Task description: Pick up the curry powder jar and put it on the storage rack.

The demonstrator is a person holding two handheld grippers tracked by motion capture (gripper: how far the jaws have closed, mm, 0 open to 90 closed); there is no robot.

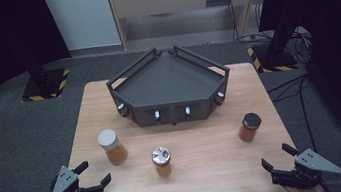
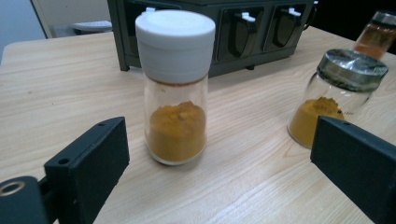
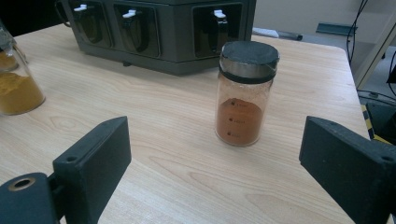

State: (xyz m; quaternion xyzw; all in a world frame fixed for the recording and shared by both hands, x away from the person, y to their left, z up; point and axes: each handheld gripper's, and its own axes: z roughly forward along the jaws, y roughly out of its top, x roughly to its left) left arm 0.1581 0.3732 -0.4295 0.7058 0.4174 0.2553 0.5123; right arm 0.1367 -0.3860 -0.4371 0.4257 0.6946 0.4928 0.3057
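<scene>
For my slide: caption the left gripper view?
Open hand-held gripper faces a white-capped spice jar on the wooden table.

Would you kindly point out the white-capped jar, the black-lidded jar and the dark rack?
white-capped jar (image 2: 176,130), left gripper view, on its yellow powder.
black-lidded jar (image 3: 239,119), right gripper view, on its reddish powder.
dark rack (image 1: 166,79), high view, on its bare floor.

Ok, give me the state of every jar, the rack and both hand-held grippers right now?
White-lidded glass jar of yellow powder: upright, capped.
Silver-lidded glass jar: upright, capped.
Black-lidded glass jar of red-brown powder: upright, capped.
Dark corner rack: shelf empty.
Left hand-held gripper: open.
Right hand-held gripper: open.
</scene>
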